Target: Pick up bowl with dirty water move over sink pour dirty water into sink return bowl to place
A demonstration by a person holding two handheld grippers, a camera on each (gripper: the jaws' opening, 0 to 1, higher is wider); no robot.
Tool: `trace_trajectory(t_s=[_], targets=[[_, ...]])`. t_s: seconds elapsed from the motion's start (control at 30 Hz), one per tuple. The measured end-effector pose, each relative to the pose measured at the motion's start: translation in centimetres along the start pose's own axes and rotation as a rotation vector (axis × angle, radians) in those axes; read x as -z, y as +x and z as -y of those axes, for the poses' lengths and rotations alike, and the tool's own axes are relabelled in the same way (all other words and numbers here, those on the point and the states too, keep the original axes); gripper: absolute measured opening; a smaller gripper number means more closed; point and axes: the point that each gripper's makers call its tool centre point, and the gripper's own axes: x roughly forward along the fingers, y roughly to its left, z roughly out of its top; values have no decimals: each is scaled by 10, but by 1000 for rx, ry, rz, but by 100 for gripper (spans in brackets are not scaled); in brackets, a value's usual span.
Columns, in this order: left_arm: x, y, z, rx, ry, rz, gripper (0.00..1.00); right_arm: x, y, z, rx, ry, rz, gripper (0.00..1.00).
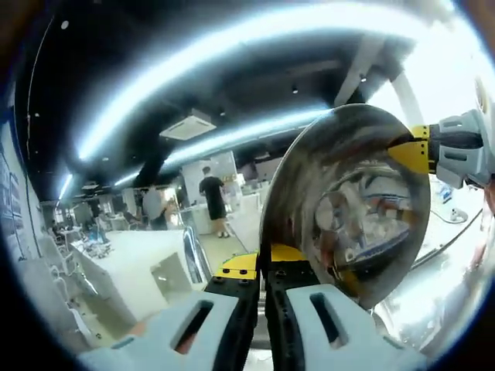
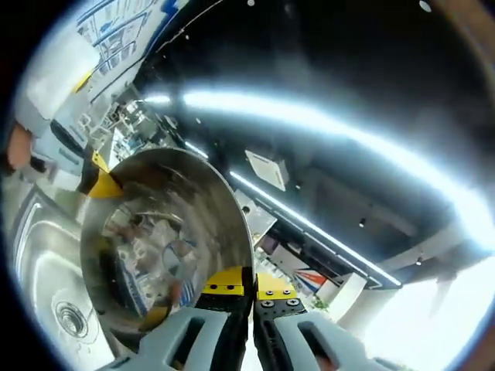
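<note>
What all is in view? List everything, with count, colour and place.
bowl: one, shiny steel, tipped on its side and held by its rim between both grippers, above the sink.
sink: one, steel basin with a round drain, below the bowl in the right gripper view.
ceiling lights: several long white strips overhead.
ceiling vent: one, pale square, on the dark ceiling.
people: at least two, standing far back in the room, one in a black top.
counters: white, far side of the room.
left gripper: one, grey with yellow tips, shut on the bowl rim.
right gripper: one, grey with yellow tips, shut on the opposite rim.
</note>
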Motion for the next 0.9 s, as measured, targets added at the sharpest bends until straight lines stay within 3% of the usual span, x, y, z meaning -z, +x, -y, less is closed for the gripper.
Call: trace_trajectory(t_s=[0.37,0.6,0.77,0.9], targets=[[-9,-5,-1,-4,0,29,0,-5,0,6,12,-11,17,0],[-4,-7,0,-5,9,4,0,-3,0,4,-2,10,3,0],[2,-6,8,29,19,-65,0,10,-1,1,-50,97,-74,0],[6,-6,20,80,14,-121,0,33,-6,-5,-101,148,-174,0]])
